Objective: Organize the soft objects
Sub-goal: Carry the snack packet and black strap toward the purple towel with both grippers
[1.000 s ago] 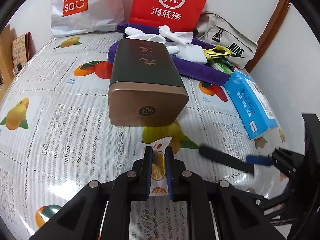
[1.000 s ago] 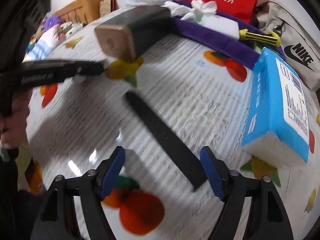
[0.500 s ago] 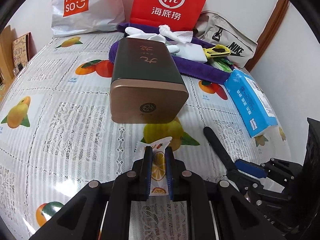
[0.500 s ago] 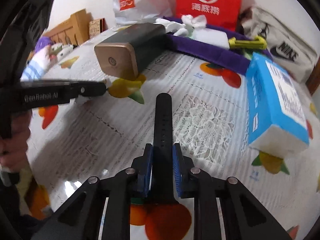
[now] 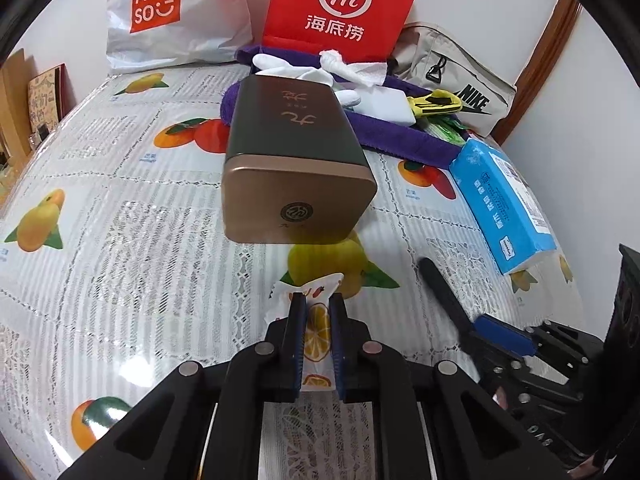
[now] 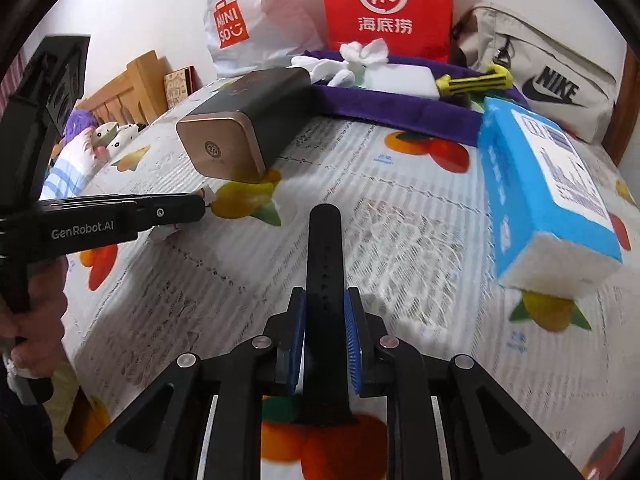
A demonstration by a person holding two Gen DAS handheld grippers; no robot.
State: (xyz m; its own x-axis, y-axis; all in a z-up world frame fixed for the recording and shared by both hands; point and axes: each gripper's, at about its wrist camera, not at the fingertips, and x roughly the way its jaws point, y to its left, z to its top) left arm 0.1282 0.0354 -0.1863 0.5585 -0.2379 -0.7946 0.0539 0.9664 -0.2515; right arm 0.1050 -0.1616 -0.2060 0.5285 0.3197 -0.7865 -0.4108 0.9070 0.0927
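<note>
strap (image 6: 324, 264) near tin (image 6: 240, 136), tissue pack (image 6: 544, 196)

Black strap (image 6: 323, 264) flat, orange-print sachet (image 5: 316, 328) upright

Both grippers are clamped down right now. The left gripper (image 5: 318, 322) has its blue pads pinched on a small orange-print packet (image 5: 316, 320), and the right gripper (image 6: 325, 320) squeezes a black strap (image 6: 325, 256) poking forward past its fingertips. The left one sits off to the right one's left side, held low in a hand (image 6: 34, 316).
</note>
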